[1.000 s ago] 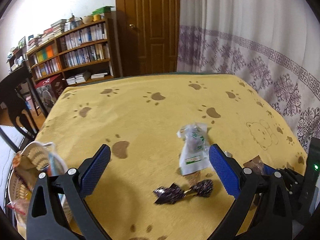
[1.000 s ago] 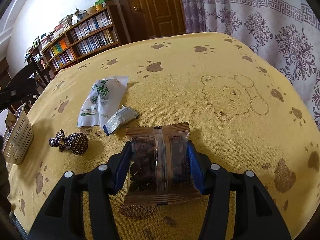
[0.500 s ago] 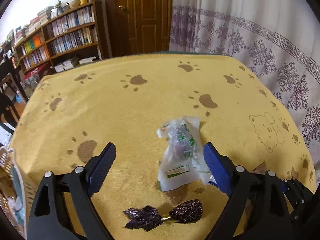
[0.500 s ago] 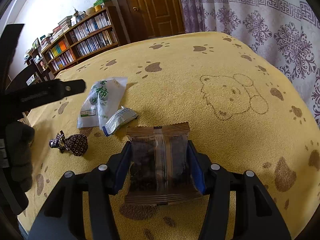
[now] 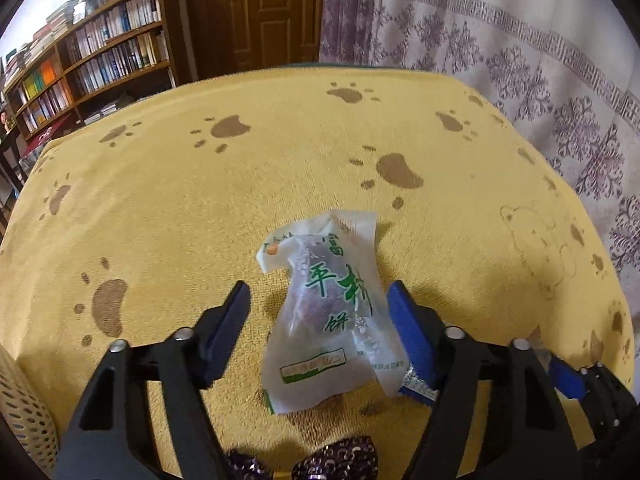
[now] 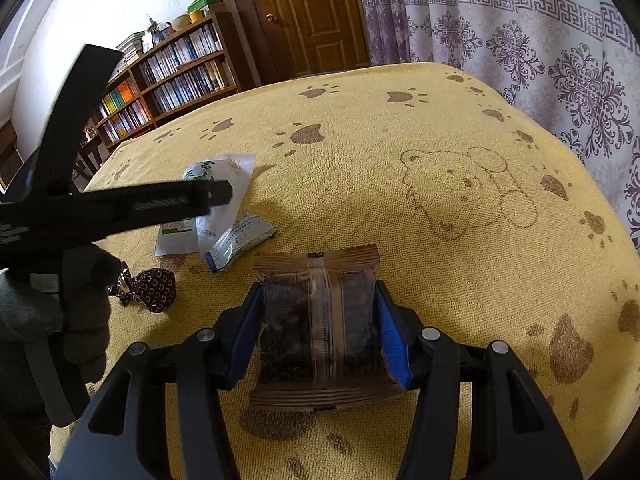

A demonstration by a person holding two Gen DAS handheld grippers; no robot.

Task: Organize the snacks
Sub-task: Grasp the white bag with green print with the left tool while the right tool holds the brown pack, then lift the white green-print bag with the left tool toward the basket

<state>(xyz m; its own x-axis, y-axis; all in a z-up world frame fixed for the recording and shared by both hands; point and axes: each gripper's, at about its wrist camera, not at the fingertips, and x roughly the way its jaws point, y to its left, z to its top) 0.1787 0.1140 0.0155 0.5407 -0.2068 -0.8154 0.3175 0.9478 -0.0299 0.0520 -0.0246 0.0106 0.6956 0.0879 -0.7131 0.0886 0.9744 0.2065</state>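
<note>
A white snack packet with green lettering [image 5: 326, 312] lies on the yellow paw-print cloth [image 5: 240, 184]. My left gripper [image 5: 320, 296] stands open with a blue pad on either side of the packet, not pressing it. In the right wrist view my right gripper [image 6: 319, 300] is shut on a brown snack packet with a clear window [image 6: 320, 328] that rests on the cloth. The white packet [image 6: 224, 184] shows there partly behind the left gripper's black frame [image 6: 120, 208]. A small blue-and-white sachet [image 6: 238, 242] and a dark purple wrapped candy [image 6: 154, 288] lie nearby.
A cream perforated basket [image 5: 22, 404] sits at the left table edge. The purple candy [image 5: 336, 466] lies just below the left gripper. A gloved hand [image 6: 86, 300] holds the left gripper. Bookshelves [image 5: 92, 52], a wooden door and a patterned curtain [image 5: 500, 40] stand beyond the table.
My left gripper has moved forward and right from the basket side, over the purple candy, until its pads flank the white packet. The right gripper and its brown packet have stayed still.
</note>
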